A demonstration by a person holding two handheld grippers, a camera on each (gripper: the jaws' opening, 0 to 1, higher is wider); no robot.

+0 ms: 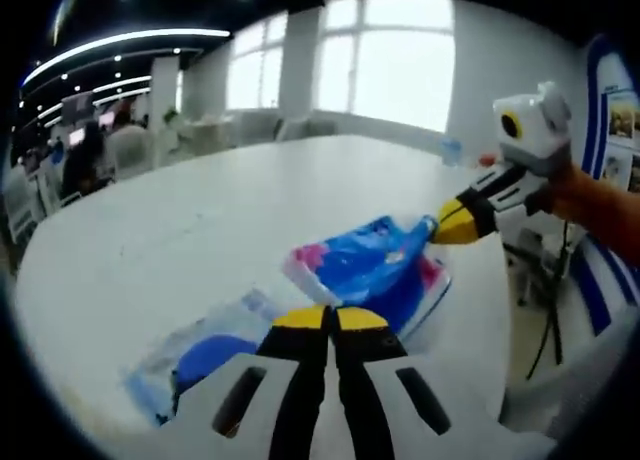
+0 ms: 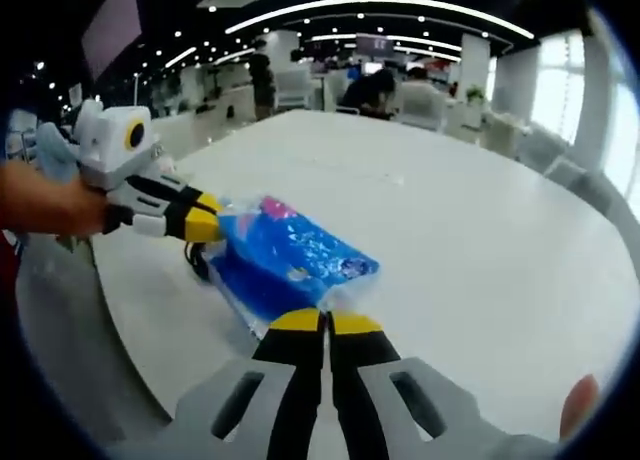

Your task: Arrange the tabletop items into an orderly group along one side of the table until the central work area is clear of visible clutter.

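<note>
My left gripper [image 1: 331, 318] and right gripper [image 2: 326, 323], jaws together on a blue packet [image 2: 290, 260] near the desk [image 2: 480, 240] edge; centre looks clear, work nearly finished.

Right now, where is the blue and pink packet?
The blue and pink packet lies on the white table near its edge, between both grippers, the left gripper touching its end.

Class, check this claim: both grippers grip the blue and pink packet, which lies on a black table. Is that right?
One detail is wrong: the table is white, as the right gripper view shows. The left gripper and right gripper do grip the blue and pink packet.
</note>
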